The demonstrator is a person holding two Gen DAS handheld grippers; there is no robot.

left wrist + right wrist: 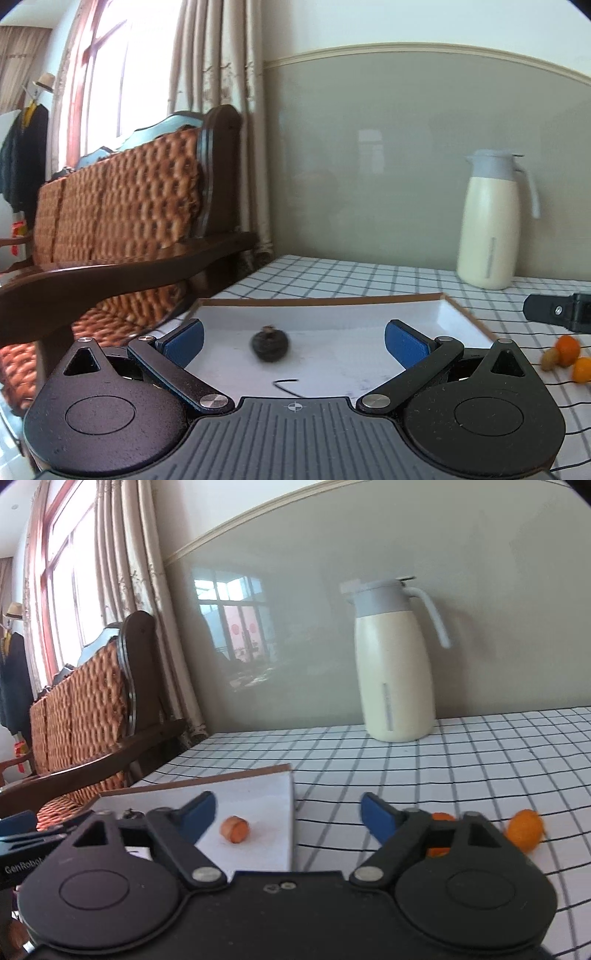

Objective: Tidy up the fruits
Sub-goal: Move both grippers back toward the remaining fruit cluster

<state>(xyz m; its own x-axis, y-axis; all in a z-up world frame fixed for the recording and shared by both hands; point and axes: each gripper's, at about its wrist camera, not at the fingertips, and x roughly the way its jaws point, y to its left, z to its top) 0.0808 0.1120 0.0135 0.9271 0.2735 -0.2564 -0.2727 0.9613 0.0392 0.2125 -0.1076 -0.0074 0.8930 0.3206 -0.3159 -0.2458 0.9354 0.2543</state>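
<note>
A: What does the left wrist view show?

B: The left gripper [294, 338] hovers over a shallow white tray [458, 314] with a brown rim, sitting on a counter [332, 275] covered in a black-and-white checked cloth. Its blue-padded jaws are spread wide and hold nothing. Between them, on the tray floor, lies a dark round fruit [269, 344], slightly blurred

A: And the other fruit?

B: Two orange fruits [567, 350] and a small tan one [549, 359] sit on the cloth to the right of the tray, outside it. A cream thermos jug [487, 221] stands upright by the wall

A: What about the right wrist view?

B: The right gripper [288, 812] is also wide open and empty, above the tray's right edge [288, 794]. An orange slice-shaped piece [235, 829] rests inside the tray. One orange fruit [524, 830] lies on the cloth to the right; another [439, 818] is partly hidden behind the right jaw
</note>
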